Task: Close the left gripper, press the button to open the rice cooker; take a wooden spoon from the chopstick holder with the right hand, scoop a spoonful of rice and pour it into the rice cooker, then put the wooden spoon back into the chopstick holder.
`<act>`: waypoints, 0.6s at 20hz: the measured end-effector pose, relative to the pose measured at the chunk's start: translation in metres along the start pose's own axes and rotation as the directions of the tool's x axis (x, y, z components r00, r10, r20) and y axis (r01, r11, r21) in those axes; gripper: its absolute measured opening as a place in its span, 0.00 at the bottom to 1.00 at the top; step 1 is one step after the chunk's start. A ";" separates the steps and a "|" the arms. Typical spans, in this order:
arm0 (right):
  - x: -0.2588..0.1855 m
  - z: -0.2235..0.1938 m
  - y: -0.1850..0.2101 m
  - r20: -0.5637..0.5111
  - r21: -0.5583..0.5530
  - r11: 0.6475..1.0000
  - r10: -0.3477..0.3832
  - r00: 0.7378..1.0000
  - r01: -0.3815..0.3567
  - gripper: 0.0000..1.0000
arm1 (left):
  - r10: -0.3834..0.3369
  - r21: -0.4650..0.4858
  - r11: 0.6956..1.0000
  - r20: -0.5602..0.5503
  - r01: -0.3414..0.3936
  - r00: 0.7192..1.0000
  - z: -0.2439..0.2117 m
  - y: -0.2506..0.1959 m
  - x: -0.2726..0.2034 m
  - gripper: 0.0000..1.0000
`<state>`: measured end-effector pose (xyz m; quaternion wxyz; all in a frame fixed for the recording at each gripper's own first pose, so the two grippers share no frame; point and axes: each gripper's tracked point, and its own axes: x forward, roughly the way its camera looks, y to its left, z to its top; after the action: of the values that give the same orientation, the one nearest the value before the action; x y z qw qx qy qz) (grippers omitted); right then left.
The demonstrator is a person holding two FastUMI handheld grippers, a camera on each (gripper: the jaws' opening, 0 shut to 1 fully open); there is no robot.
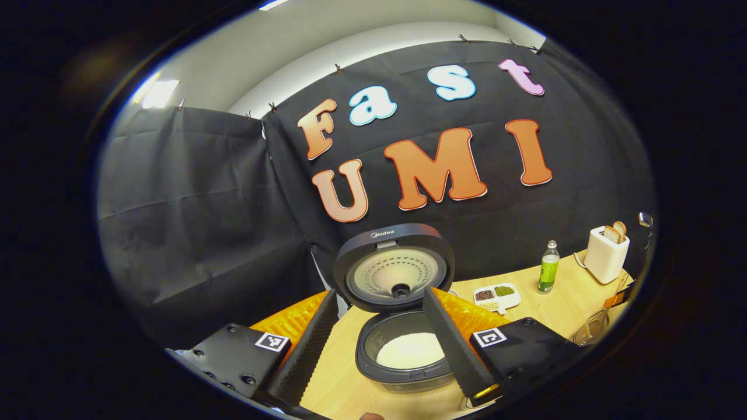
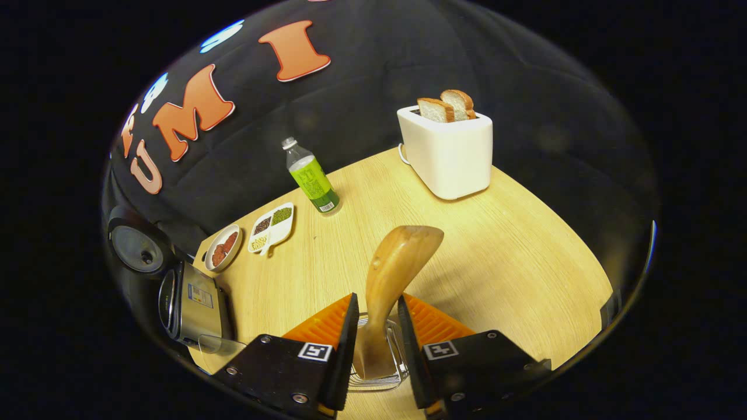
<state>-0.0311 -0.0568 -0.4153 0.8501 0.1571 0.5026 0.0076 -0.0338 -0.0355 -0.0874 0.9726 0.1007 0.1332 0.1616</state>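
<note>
A: While the dark round rice cooker (image 1: 405, 350) stood open, lid up and white rice in its pot, the left gripper (image 1: 379, 341) hung before it, fingers spread apart and holding nothing.

B: And the right gripper (image 2: 376, 335)?

A: Its fingers flanked the pale wooden spoon (image 2: 392, 286), which stood in the clear chopstick holder (image 2: 376, 373) on the light wooden surface (image 2: 513, 256). Whether they pressed the handle, I couldn't tell.

B: Which way did the spoon run?

A: Its long axis ran up between the fingers, bowl end uppermost, leaning right. The right gripper was nearer; I'd judge lifting along that axis.
</note>
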 end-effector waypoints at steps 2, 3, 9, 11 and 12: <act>0.002 0.000 0.004 0.000 0.024 1.000 0.003 1.000 -0.003 0.26 | 0.003 -0.012 1.000 -0.006 -0.003 1.000 -0.003 0.000 -0.004 0.95; 0.004 -0.001 0.005 0.001 0.023 1.000 -0.002 1.000 0.002 0.22 | 0.000 -0.012 1.000 -0.008 0.000 1.000 -0.004 -0.002 -0.005 0.90; -0.007 0.000 0.007 0.037 0.042 0.999 -0.028 0.999 0.026 0.16 | -0.006 0.006 1.000 0.006 0.006 1.000 -0.003 0.000 -0.004 0.90; -0.009 -0.003 0.010 0.050 0.040 0.999 -0.039 0.998 0.037 0.12 | -0.022 0.008 1.000 0.004 0.022 1.000 -0.006 -0.003 -0.001 0.90; -0.011 -0.003 0.010 0.062 0.037 0.998 -0.050 0.997 0.047 0.12 | -0.033 0.008 0.999 0.005 0.033 0.999 -0.006 -0.004 -0.001 0.90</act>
<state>-0.0376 -0.0480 -0.4046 0.8625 0.1600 0.4793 -0.0268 -0.0351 -0.0390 -0.0941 0.9751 0.1025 0.1328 0.1449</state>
